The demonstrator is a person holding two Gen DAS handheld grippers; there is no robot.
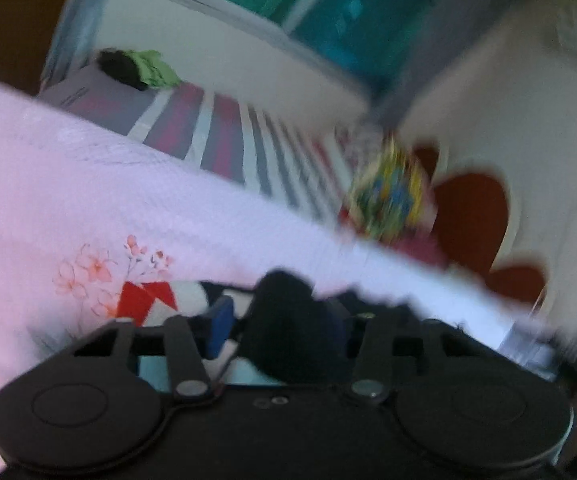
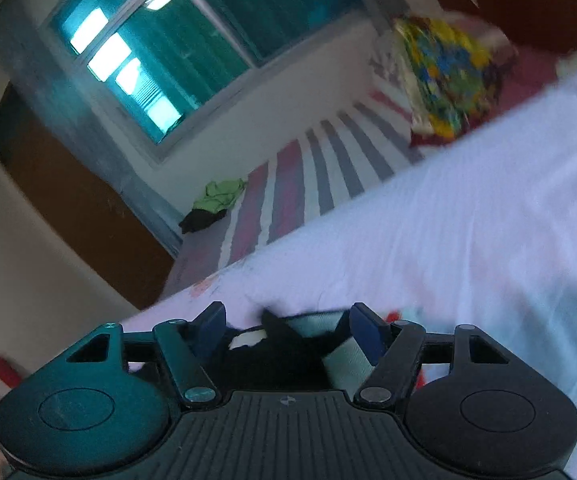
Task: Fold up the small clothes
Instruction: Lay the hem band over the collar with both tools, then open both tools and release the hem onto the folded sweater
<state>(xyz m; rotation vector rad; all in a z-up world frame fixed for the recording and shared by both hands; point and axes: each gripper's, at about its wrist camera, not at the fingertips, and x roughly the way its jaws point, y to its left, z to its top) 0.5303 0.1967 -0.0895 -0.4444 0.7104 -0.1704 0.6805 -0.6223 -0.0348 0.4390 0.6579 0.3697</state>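
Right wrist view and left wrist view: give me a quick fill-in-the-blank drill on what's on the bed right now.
1. The small garment between the right tongs is mostly ____ in colour.
2. Far across the bed, a ____ cloth lies on top of a black one.
3. The near sheet bears a printed pink ____ motif.
4. Beyond that sheet, the bedcover is patterned with ____.

Missing words: black; green; flower; stripes
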